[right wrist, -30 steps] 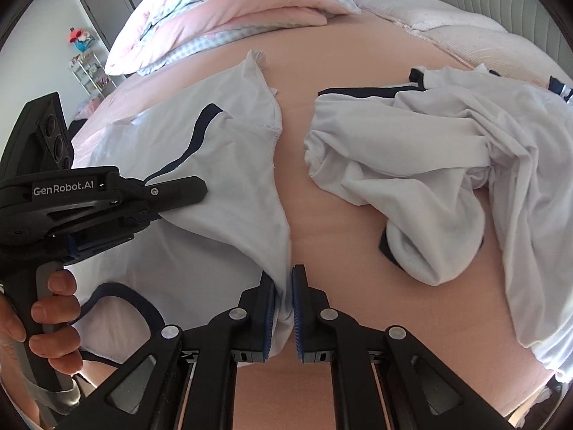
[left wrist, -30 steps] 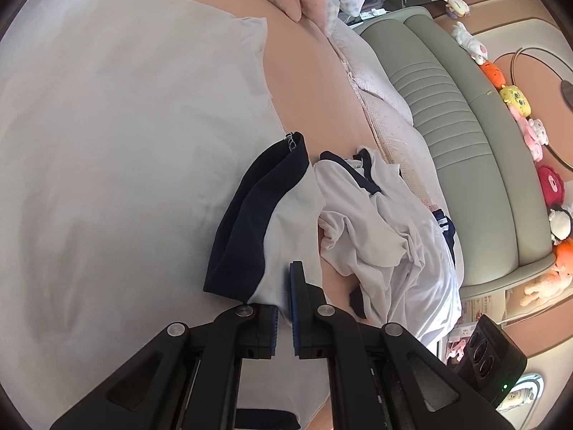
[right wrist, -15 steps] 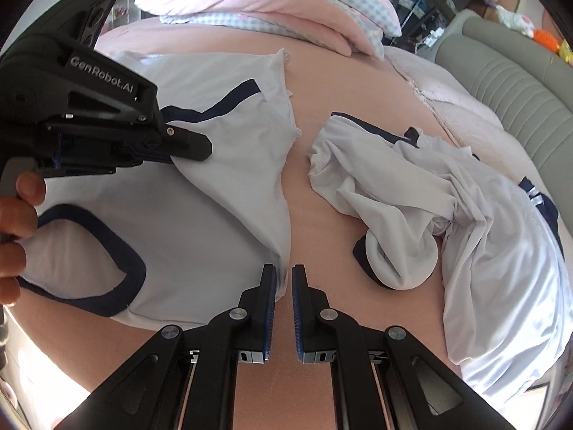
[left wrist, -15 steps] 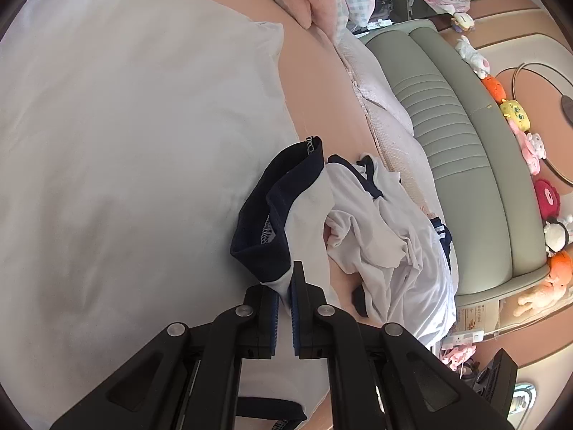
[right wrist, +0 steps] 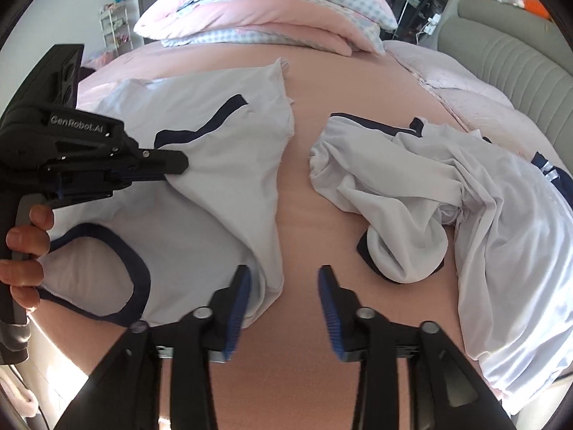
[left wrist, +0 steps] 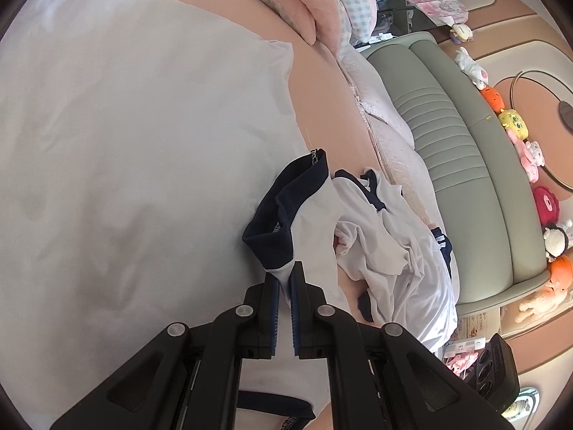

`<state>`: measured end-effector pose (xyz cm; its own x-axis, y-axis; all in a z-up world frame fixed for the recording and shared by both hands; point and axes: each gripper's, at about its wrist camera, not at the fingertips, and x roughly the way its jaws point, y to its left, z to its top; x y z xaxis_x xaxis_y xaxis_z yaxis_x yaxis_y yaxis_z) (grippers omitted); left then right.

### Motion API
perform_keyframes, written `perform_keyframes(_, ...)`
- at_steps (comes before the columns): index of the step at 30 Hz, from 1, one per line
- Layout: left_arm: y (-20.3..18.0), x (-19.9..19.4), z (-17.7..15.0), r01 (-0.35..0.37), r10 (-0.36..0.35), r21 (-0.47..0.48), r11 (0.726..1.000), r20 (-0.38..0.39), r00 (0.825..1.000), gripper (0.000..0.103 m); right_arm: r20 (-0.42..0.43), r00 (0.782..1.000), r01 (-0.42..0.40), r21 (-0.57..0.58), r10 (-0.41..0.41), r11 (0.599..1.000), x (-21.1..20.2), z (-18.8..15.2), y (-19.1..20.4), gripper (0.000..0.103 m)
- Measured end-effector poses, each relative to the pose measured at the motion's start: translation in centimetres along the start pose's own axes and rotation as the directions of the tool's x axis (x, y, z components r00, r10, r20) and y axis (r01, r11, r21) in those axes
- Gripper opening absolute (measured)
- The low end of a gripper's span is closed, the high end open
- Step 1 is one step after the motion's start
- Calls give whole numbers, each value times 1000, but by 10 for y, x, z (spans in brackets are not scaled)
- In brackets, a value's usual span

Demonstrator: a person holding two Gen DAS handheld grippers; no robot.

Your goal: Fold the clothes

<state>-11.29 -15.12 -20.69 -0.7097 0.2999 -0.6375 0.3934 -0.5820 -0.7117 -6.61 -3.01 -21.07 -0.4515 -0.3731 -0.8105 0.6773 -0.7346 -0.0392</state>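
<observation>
White shirt (right wrist: 222, 193) with navy trim lies on the pink bed (right wrist: 304, 215) — one sleeve folded over. Left tongs (left wrist: 284, 279) clamp that sleeve's cuff. Right tongs (right wrist: 284, 279) are opening, empty, beside the shirt's edge. Crumpled white garments (right wrist: 447, 197) lie alongside.

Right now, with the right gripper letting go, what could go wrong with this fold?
The left gripper alone pinches the sleeve; pulling further could drag the shirt out of flat. The right gripper is opening with the shirt's edge just inside one pad, so it may snag. The crumpled pile lies close by.
</observation>
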Motion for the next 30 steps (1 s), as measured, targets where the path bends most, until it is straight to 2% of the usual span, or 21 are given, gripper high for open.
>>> perform_keyframes(7,3,1,0,2,-2,-14,1000,-7,1000,4,6,1000,-7,3,7,1000,14,11,1,51)
perform_keyframes(11,3,-1,-1,7,-7,-13,1000,1,1000,4,-3,998,60,-48,-60,997,24,10,11,51)
perform_keyframes(12,3,-2,-1,7,-7,-13,1000,2,1000,4,8,997,78,-79,-77,994,23,8,16,48)
perform_keyframes(13,3,-1,-1,7,-7,-9,1000,1,1000,4,19,996,94,-115,-92,989,23,7,20,37)
perform_keyframes(14,3,-2,-2,3,-3,-5,1000,2,1000,4,29,994,111,-163,-108,980,22,4,27,32)
perform_keyframes(16,3,-1,-3,-2,2,-3,1000,4,1000,4,51,987,158,-271,-150,949,21,-2,43,19)
perform_keyframes(19,8,-1,-5,1,-1,-22,1000,-6,1000,4,100,971,241,-430,-219,870,21,-13,67,11)
perform_keyframes(24,23,-9,-9,26,-27,-65,998,-8,1000,4,215,926,372,-654,-310,659,26,-43,94,10)
perform_keyframes(25,25,-12,-10,32,-32,-72,997,-3,999,4,227,922,382,-672,-314,634,27,-46,96,10)
perform_keyframes(30,27,-26,-8,-3,5,-63,998,36,999,4,215,928,368,-673,-306,642,28,-42,94,10)
